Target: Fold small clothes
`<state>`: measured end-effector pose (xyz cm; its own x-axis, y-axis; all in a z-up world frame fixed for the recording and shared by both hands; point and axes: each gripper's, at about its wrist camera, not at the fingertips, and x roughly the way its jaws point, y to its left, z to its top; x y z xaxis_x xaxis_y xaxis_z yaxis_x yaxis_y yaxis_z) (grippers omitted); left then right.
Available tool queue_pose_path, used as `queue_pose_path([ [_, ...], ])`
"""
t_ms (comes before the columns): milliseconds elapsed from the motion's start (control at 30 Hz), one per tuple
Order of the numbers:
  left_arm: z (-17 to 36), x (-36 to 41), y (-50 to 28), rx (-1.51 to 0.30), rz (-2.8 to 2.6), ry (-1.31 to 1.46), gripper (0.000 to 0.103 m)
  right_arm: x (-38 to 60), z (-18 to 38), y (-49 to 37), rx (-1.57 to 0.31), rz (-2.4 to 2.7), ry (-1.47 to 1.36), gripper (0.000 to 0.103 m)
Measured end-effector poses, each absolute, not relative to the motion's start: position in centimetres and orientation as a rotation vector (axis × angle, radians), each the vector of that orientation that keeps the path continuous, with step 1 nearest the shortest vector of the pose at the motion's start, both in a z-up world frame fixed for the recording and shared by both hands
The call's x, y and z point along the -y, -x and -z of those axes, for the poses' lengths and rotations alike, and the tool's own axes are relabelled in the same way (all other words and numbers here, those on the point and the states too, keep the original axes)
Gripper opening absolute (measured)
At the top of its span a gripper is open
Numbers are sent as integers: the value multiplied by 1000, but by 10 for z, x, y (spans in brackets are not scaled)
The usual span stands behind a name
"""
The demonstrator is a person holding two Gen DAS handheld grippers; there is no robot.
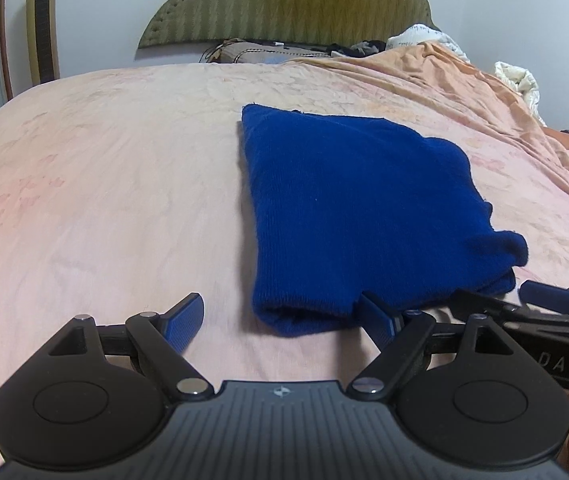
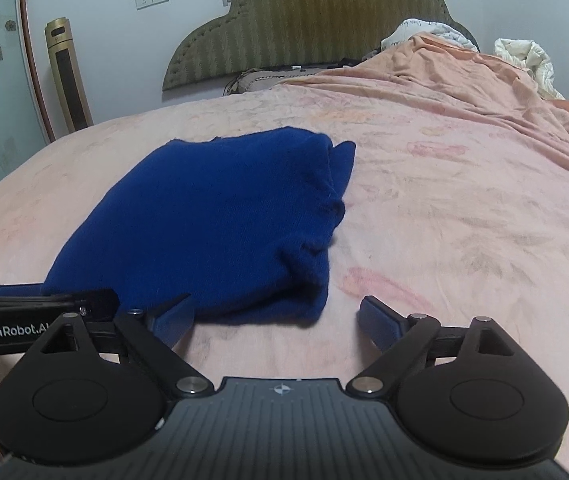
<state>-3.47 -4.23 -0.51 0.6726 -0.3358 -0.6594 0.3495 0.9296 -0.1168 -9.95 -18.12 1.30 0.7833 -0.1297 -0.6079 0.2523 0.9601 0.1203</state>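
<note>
Both my left gripper [image 1: 284, 320] and right gripper [image 2: 276, 318] stand apart and empty beside the folded blue garment [image 1: 356, 208]; I judge folding essentially complete.

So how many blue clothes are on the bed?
1. A single folded dark blue knitted garment lies on the pink patterned bedsheet, just ahead of both open claws. More laundry sits crumpled near the green padded headboard, too far away to identify.
</note>
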Motion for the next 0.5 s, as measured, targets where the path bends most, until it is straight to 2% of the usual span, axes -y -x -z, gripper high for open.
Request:
queue_pose_path([
  [233, 6, 43, 45, -733, 376, -59, 85, 166, -14, 108, -630, 219, -87, 94],
  [500, 6, 41, 48, -736, 375, -59, 85, 164, -15, 115, -627, 213, -96, 95],
])
